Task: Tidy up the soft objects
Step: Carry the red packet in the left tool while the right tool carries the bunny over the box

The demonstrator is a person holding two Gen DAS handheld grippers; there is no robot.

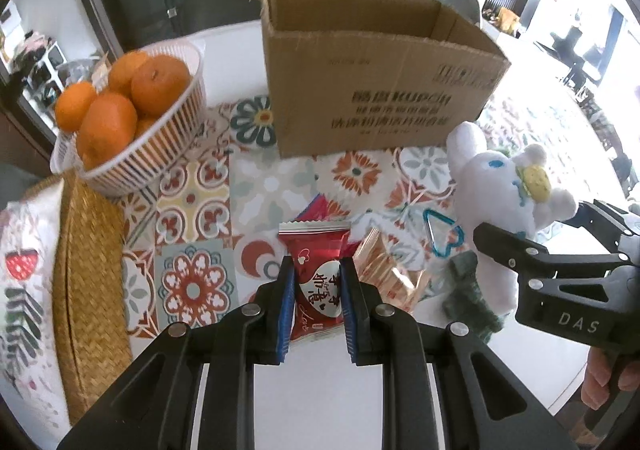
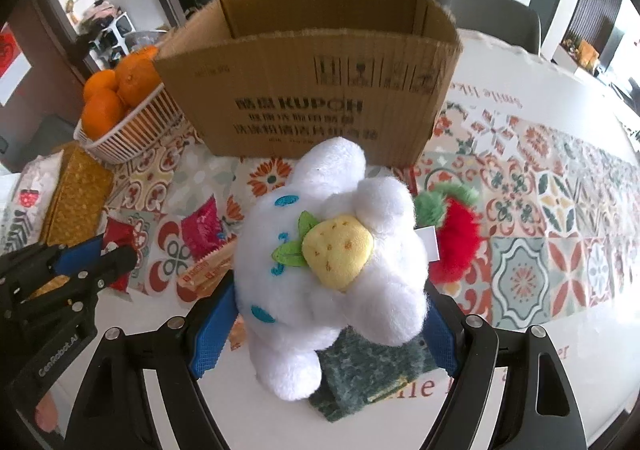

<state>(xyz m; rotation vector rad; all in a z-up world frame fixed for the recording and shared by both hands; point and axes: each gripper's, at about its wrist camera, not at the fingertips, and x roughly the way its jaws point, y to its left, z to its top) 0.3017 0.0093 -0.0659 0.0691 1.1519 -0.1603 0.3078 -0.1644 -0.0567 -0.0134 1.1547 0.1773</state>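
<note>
My left gripper is shut on a red candy packet with white characters, just above the table. My right gripper is shut on a white plush toy with blue eyes and a yellow strawberry on its head; the toy also shows in the left wrist view. A dark green cloth lies under the toy. A red plush strawberry lies to its right. An open cardboard box stands behind; it also shows in the right wrist view.
A white basket of oranges stands at the back left. A woven mat lies left. Clear wrapped snacks and another red packet lie between the grippers. A blue clip lies on the patterned tablecloth.
</note>
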